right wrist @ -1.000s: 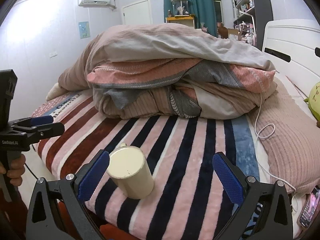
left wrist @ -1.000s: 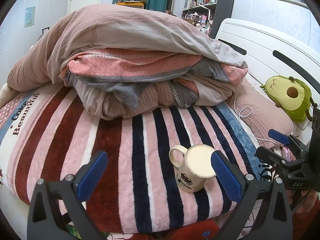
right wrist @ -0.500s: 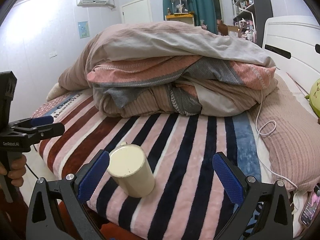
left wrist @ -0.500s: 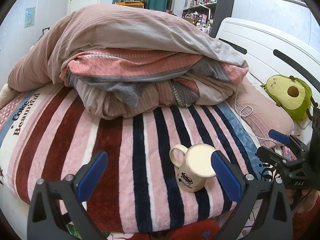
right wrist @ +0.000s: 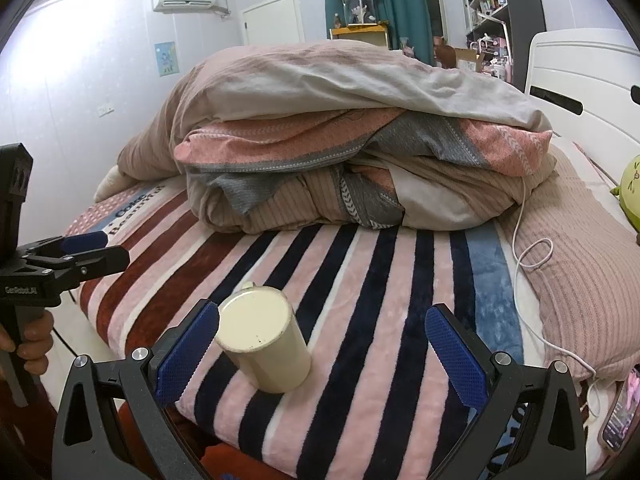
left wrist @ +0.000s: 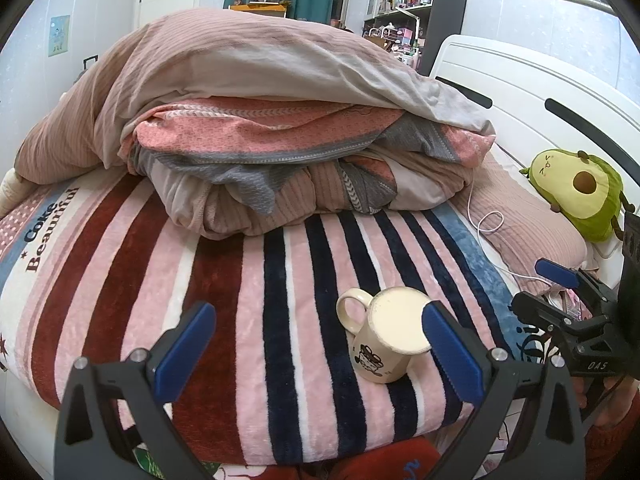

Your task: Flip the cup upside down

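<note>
A cream mug (left wrist: 384, 340) with a small cartoon print stands upside down, flat base up, on the striped blanket (left wrist: 248, 300) near the bed's front edge. Its handle points left in the left wrist view. It also shows in the right wrist view (right wrist: 264, 344). My left gripper (left wrist: 320, 350) is open and empty, its right pad close to the mug. My right gripper (right wrist: 322, 356) is open and empty, its left pad just beside the mug. Each gripper shows in the other's view, the right (left wrist: 560, 300) and the left (right wrist: 72, 256).
A heap of folded duvets (left wrist: 280, 140) fills the back of the bed. A pink pillow (left wrist: 520, 224) with a white cable (left wrist: 488, 224) and an avocado plush (left wrist: 576, 192) lie at the right by the white headboard. A phone (right wrist: 620, 412) lies at the bed's right edge.
The right wrist view has shifted slightly forward and up. The mug and the left gripper have stayed put.
</note>
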The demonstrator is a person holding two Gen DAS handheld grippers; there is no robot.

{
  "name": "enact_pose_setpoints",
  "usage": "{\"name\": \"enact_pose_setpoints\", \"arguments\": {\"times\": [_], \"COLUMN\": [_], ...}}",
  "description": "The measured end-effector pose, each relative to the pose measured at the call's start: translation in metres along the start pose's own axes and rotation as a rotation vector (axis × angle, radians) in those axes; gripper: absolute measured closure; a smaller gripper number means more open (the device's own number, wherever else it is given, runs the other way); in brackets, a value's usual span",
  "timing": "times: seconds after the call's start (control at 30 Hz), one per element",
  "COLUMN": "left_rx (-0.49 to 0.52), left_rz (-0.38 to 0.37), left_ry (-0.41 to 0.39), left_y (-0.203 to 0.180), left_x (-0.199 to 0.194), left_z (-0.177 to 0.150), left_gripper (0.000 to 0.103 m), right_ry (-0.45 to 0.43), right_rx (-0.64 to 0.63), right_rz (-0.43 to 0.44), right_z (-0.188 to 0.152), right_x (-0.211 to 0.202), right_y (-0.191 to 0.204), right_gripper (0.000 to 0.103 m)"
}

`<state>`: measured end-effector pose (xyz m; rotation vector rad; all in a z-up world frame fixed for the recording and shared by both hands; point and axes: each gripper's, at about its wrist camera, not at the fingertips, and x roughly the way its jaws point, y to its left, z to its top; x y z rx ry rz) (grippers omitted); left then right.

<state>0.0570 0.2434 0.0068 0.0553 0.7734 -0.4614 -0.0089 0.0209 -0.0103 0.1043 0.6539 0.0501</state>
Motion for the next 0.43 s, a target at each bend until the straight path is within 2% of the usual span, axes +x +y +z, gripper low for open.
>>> {"name": "enact_pose_setpoints", "arguments": {"times": [0.43], "left_rx": [0.004], "left_rz": [-0.002], "left_ry": [0.001], "left_y": [0.0004], "left_x": [-0.001], "left_z": [-0.0017], "left_gripper": [0.001], "right_ry": [0.007], "right_rx": [-0.005], "right_rz": [0.009], "right_z": [0.002], "right_x": [-0.0004], "right_y": [0.0006], "right_gripper": [0.0]}}
